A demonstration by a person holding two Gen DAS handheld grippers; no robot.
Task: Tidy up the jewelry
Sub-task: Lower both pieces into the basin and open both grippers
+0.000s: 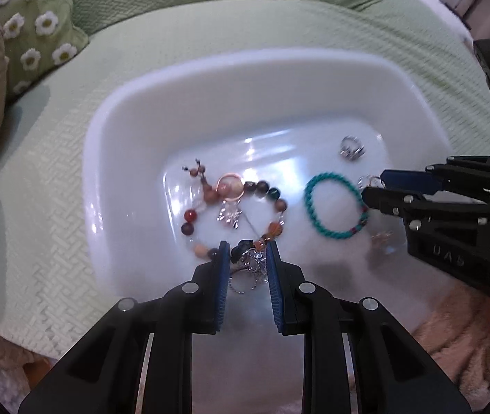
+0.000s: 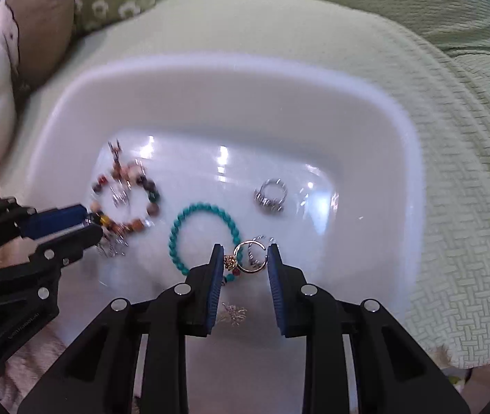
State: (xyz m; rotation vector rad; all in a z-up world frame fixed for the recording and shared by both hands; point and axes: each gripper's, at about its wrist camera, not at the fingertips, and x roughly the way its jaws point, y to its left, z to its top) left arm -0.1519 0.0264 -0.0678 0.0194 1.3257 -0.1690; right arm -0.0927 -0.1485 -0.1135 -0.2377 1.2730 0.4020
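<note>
A white plastic tray (image 1: 113, 131) holds the jewelry. A multicolour beaded bracelet (image 1: 276, 203) lies at its left, with a silver charm cluster (image 1: 250, 262) at its near side. My left gripper (image 1: 246, 255) is open, its fingers either side of that cluster. A turquoise beaded bracelet (image 2: 189, 217) lies mid-tray, a silver ring (image 2: 270, 195) beyond it. My right gripper (image 2: 245, 255) is open around a gold hoop earring (image 2: 250, 258) beside the turquoise bracelet (image 1: 334, 207). The right gripper (image 1: 372, 189) also shows in the left wrist view, the left gripper (image 2: 89, 224) in the right wrist view.
The tray (image 2: 400, 158) sits on a pale green woven cover (image 2: 458, 172). A daisy-print cushion (image 1: 38, 31) and a brown cushion (image 2: 41, 10) lie behind at the left. A small silver charm (image 2: 232, 312) lies near the tray's front.
</note>
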